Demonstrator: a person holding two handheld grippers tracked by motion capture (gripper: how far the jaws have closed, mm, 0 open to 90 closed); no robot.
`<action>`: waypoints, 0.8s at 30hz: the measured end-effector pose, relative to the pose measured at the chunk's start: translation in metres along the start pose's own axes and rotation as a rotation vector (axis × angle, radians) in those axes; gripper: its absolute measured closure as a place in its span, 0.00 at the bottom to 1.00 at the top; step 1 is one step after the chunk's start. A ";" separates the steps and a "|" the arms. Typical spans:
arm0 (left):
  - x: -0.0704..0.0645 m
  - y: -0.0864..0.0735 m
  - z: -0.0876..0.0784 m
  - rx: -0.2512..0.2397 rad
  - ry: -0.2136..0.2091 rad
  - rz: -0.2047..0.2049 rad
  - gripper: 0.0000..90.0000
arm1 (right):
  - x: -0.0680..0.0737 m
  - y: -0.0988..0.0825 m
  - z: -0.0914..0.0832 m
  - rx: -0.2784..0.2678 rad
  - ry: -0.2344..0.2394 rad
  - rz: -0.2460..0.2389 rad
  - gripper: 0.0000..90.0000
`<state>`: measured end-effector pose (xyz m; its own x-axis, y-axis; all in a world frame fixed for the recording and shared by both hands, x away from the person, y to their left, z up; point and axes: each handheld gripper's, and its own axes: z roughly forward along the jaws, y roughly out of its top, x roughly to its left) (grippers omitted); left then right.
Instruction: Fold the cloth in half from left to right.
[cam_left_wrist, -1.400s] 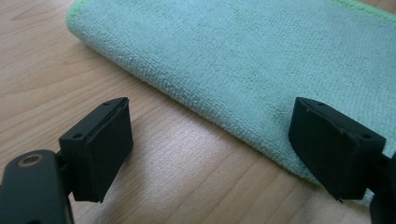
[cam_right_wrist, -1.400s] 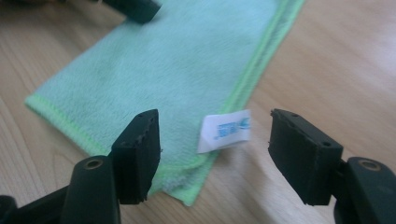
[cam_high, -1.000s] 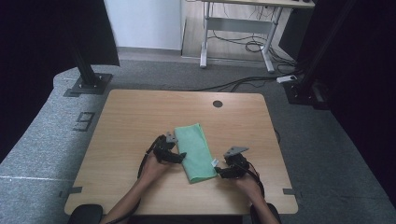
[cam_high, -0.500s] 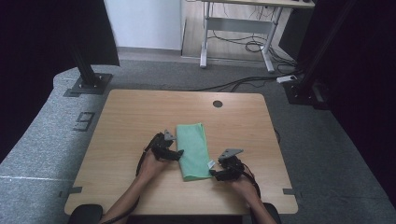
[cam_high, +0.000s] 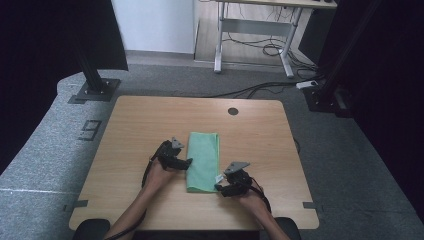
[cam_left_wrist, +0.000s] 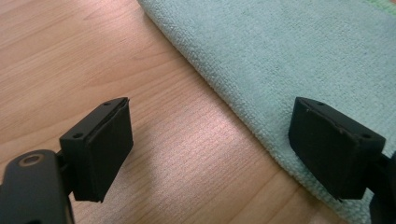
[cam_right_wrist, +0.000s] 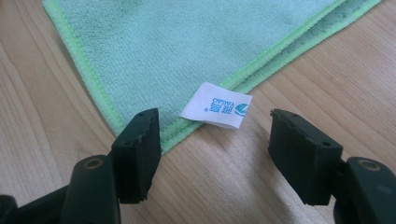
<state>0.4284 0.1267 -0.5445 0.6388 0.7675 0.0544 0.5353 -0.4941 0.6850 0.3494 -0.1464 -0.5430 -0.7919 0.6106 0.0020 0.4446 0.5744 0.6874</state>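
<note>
Grey carpet (cam_high: 45, 150) surrounds a light wooden table (cam_high: 135, 125), and black stands rise at the far left and far right of the room, with a desk frame and loose cables on the floor beyond.

On the left of the table, the left gripper (cam_high: 186, 163) lies low over the wood, held by a hand whose forearm comes in from the near edge. Its jaws stand wide apart and hold nothing. In the left gripper view one jaw is over bare wood and the other hangs over the folded edge of the green cloth (cam_left_wrist: 289, 60), with that edge running between them.

Near the middle of the table lies the green cloth (cam_high: 203, 161), folded into a long narrow strip that runs from the far side toward the person, flat on the wood.

To the right, at the near right corner of the cloth, sits the right gripper (cam_high: 218, 187). Its jaws are also apart and grip nothing. The right gripper view shows a small white label (cam_right_wrist: 215, 111) with blue print at the cloth's corner, lying on the wood between the two jaws, untouched by either pad. One jaw stands just beside the stitched hem.
</note>
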 end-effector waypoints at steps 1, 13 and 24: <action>-0.001 0.000 -0.001 0.002 0.002 0.008 0.16 | 0.000 -0.001 0.000 -0.002 -0.001 0.007 0.36; -0.007 -0.011 -0.042 -0.020 -0.069 0.060 0.15 | -0.011 -0.003 -0.018 -0.067 -0.047 0.028 0.26; -0.005 -0.053 -0.076 0.008 -0.069 0.059 0.07 | -0.033 -0.016 -0.028 -0.066 -0.100 0.076 0.14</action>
<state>0.3544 0.1800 -0.5259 0.7057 0.7072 0.0446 0.4999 -0.5414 0.6760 0.3567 -0.1906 -0.5334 -0.7100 0.7040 -0.0146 0.4702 0.4894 0.7344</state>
